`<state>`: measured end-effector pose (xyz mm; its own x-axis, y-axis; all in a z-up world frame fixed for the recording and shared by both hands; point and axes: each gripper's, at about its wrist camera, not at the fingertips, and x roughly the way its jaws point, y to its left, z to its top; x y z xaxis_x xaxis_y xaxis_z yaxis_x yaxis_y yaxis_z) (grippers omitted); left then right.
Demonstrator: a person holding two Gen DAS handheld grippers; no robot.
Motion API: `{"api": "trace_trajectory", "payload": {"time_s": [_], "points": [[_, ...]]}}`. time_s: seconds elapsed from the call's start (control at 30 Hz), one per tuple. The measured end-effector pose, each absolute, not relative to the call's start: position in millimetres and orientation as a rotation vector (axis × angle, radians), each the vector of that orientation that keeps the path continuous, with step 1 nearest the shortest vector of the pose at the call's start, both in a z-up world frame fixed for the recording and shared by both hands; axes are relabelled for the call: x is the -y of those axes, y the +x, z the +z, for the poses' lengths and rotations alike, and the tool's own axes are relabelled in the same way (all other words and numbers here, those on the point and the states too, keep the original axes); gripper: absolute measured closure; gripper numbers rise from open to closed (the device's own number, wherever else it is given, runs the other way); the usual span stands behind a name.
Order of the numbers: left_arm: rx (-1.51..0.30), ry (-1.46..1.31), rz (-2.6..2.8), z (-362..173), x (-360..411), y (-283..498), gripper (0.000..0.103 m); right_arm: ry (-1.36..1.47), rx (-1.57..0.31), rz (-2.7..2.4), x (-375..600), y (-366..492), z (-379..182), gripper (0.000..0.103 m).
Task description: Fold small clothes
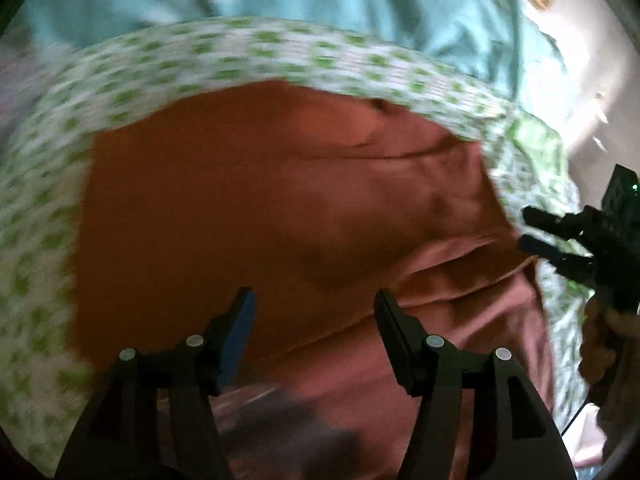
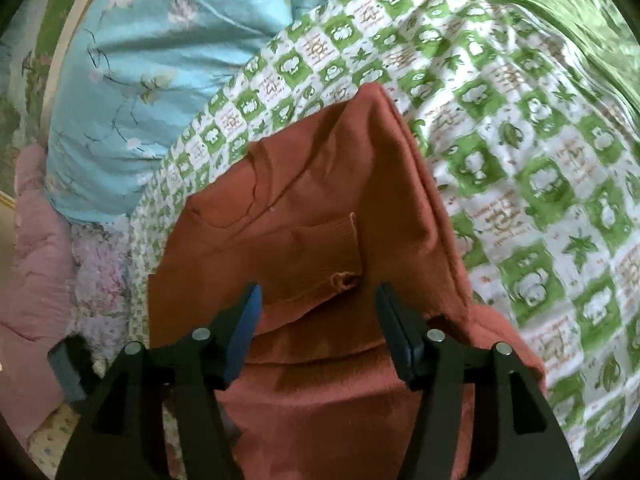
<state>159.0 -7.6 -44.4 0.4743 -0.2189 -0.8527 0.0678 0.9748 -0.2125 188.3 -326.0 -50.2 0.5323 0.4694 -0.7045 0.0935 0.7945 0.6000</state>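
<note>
A rust-orange garment (image 1: 280,208) lies on a green-and-white patterned sheet (image 1: 280,52). In the right wrist view the garment (image 2: 320,216) is partly folded, with a ribbed cuff (image 2: 332,256) lying on top of it. My left gripper (image 1: 316,300) is open and empty just above the garment's near part. My right gripper (image 2: 318,300) is open and empty above the cuff. The right gripper also shows in the left wrist view (image 1: 532,228) at the garment's right edge. The left wrist view is motion-blurred.
A light blue floral quilt (image 2: 152,80) lies beyond the sheet (image 2: 520,160). A pink blanket (image 2: 36,240) sits at the left. Green satin fabric (image 2: 560,12) is at the upper right. A dark object (image 2: 66,372) shows at the lower left.
</note>
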Motion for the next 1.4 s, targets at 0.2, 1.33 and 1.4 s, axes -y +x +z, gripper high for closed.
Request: {"api": "trace_trajectory", "payload": {"time_s": [0.2, 1.33, 1.4], "points": [[-1.080, -0.218, 0.047, -57, -71, 129, 0.040, 0.564, -1.064, 0.167, 317, 215, -72, 0.043], [-1.127, -0.208, 0.180, -89, -102, 156, 0.048, 0.424, -0.930, 0.094, 363, 238, -45, 0.098], [-1.131, -0.225, 0.193, -91, -108, 158, 0.046, 0.374, -0.991, 0.095, 355, 245, -58, 0.097]]}}
